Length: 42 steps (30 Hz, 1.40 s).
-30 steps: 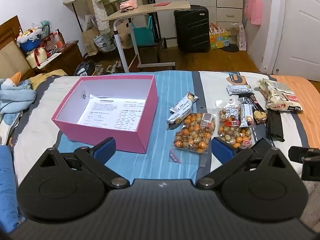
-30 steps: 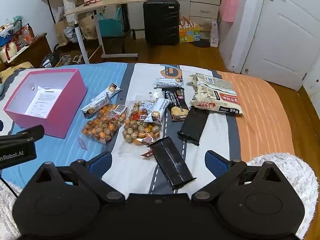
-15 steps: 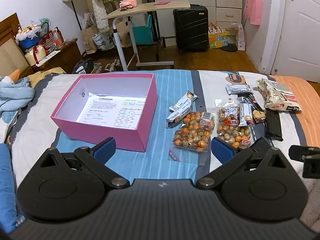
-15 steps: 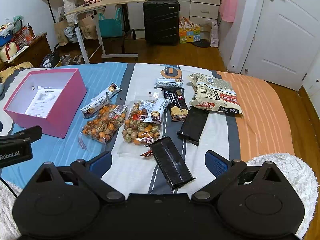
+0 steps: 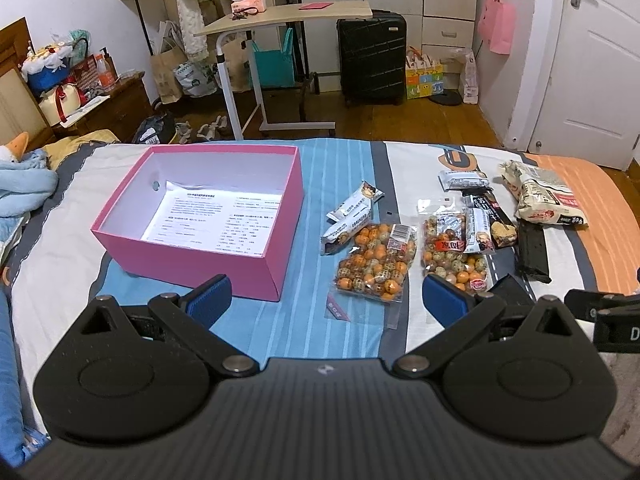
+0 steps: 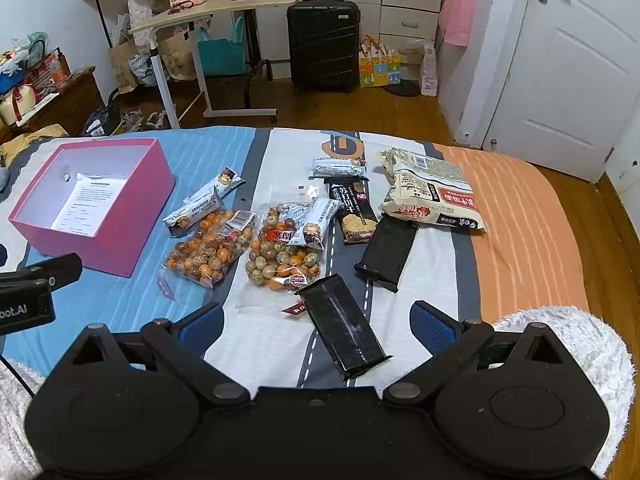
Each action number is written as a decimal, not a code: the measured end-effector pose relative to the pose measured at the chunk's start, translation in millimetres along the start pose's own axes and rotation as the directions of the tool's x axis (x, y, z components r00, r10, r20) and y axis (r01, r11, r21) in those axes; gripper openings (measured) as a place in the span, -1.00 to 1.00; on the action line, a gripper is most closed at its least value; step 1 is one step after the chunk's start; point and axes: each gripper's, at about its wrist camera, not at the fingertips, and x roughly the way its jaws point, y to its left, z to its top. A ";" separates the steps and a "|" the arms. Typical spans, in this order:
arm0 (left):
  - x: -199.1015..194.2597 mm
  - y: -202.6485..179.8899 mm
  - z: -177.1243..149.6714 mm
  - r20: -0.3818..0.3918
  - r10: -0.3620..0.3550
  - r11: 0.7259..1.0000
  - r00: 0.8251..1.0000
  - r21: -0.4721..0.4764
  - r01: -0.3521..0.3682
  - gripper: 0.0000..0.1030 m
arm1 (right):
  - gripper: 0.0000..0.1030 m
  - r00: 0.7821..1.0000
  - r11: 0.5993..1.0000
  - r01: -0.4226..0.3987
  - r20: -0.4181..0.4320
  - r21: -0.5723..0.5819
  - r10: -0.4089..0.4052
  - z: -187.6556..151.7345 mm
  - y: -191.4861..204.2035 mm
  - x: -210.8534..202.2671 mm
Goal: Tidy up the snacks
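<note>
An open pink box point(image 5: 256, 270) with a printed sheet inside sits on the bed at the left; it also shows in the right wrist view point(image 6: 132, 216). Snacks lie to its right: two clear bags of orange and speckled balls point(image 5: 374, 266) point(image 6: 286, 256), white bars point(image 5: 352, 214), a large noodle pack point(image 6: 432, 192), a dark biscuit pack point(image 6: 354, 212) and two black packs point(image 6: 346, 330) point(image 6: 390, 254). My left gripper point(image 5: 326, 300) is open and empty, near the box's front corner. My right gripper point(image 6: 316, 326) is open and empty, just above the nearer black pack.
The bed point(image 6: 520, 220) has a blue, white and orange striped cover. A white fluffy blanket point(image 6: 568, 344) lies at the near right. A blue cloth point(image 5: 24, 188) lies at the left. Beyond the bed stand a rolling desk point(image 5: 280, 16), a black suitcase point(image 5: 372, 60) and a white door point(image 6: 576, 60).
The left wrist view has shifted slightly, so the box and snacks sit a little lower and left. Both grippers stay open. No snack has moved.
</note>
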 end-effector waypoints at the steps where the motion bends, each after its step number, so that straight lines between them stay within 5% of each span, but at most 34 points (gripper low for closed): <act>1: -0.2 0.1 0.1 0.000 0.000 1.000 1.000 0.000 0.000 1.00 | 0.96 1.000 1.000 0.000 0.002 -0.001 0.000 -0.6 0.1 -1.0; 15: -4.6 1.5 2.3 0.008 -0.008 1.000 1.000 -0.001 0.008 1.00 | 0.96 0.997 0.998 0.051 0.060 -0.029 -0.049 -5.4 6.3 -12.0; 42: 0.3 -0.4 -2.8 0.002 -0.005 1.000 1.000 0.014 0.005 1.00 | 0.96 0.998 0.998 0.046 0.048 -0.035 -0.044 -6.8 6.5 -9.6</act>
